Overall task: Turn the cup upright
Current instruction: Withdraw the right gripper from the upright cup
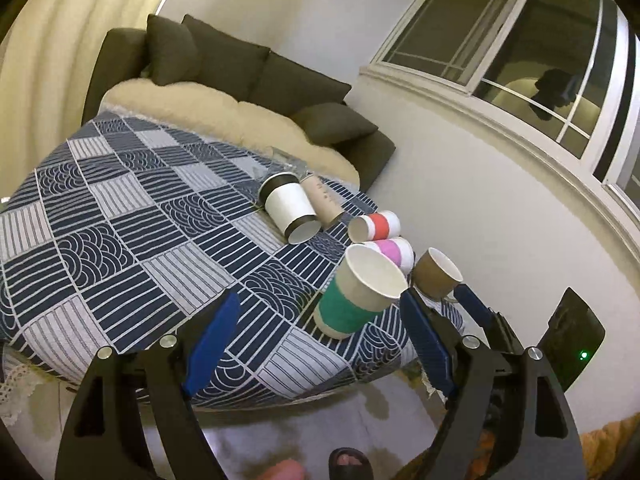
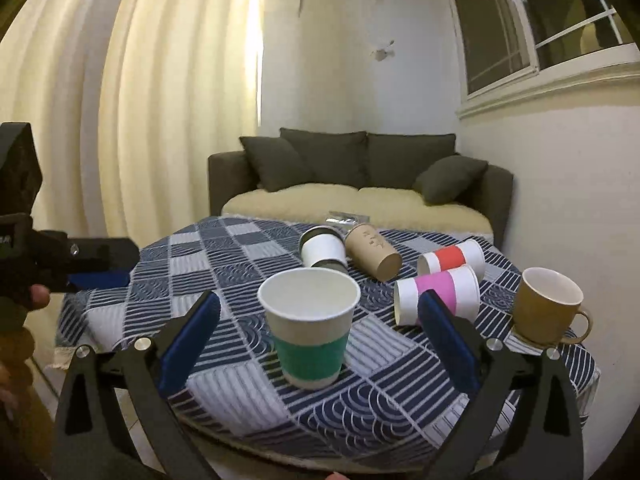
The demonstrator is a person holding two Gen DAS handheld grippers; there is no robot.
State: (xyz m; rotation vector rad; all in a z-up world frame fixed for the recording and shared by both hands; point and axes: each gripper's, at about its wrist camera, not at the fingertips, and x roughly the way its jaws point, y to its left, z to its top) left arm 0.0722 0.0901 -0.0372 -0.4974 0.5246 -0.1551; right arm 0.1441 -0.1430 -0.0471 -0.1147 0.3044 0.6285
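A paper cup with a green band stands upright on the patterned tablecloth, between the open fingers of my right gripper, untouched. It also shows in the left wrist view. My left gripper is open and empty, held off the table's near edge. Lying on their sides are a pink-banded cup, a red-banded cup, a white cup with black ends and a tan cup.
A brown mug stands upright at the table's right edge. A dark sofa with cushions is behind the round table, a window on the right wall, curtains on the left. A sandalled foot is on the floor.
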